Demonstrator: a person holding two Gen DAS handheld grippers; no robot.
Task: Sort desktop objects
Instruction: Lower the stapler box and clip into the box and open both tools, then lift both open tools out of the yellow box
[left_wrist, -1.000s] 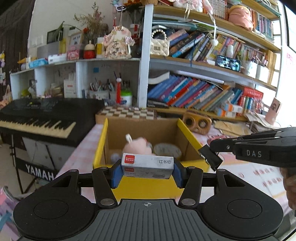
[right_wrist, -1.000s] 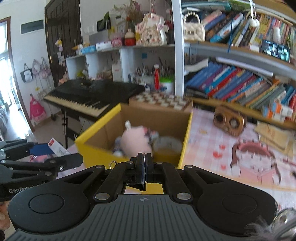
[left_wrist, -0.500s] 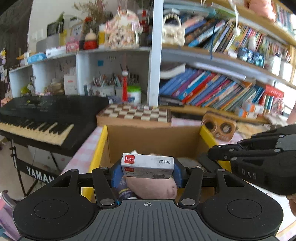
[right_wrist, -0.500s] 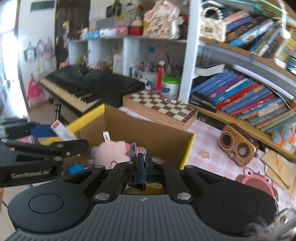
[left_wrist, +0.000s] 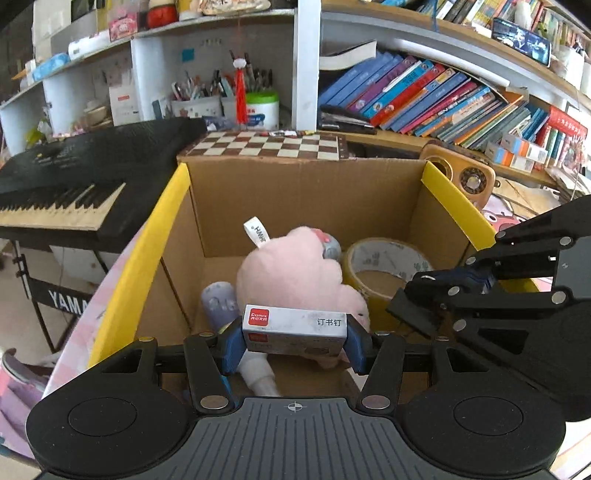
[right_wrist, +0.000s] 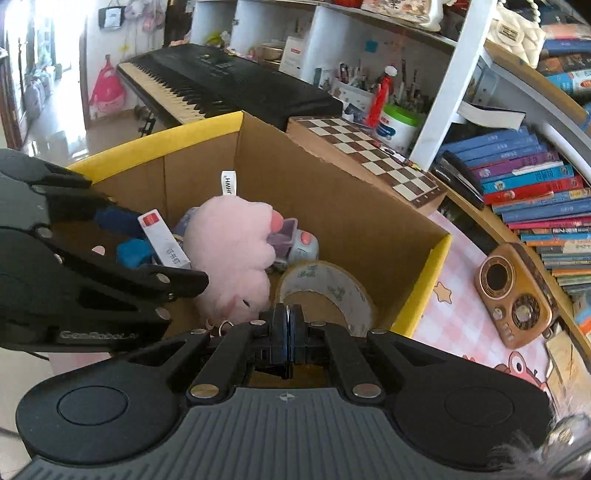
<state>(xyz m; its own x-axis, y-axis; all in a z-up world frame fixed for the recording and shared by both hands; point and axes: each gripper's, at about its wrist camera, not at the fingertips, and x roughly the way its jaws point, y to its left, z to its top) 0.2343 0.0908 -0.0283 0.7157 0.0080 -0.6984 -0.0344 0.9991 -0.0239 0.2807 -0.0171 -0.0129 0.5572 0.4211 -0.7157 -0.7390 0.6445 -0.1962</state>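
My left gripper is shut on a white staples box with a red label, held over the open cardboard box with yellow flaps. The staples box also shows in the right wrist view. Inside the cardboard box lie a pink plush toy, a tape roll and a small grey toy. My right gripper is shut and empty, just above the near box edge over the tape roll. It shows in the left wrist view at the right.
A black keyboard stands left of the box. A chessboard lies behind it. A wooden retro radio sits on the pink checked tablecloth to the right. Bookshelves fill the back.
Both grippers have moved forward and tilted down over the cardboard box, so its inside now fills the views. The left gripper still holds the staples box. The right stays shut.
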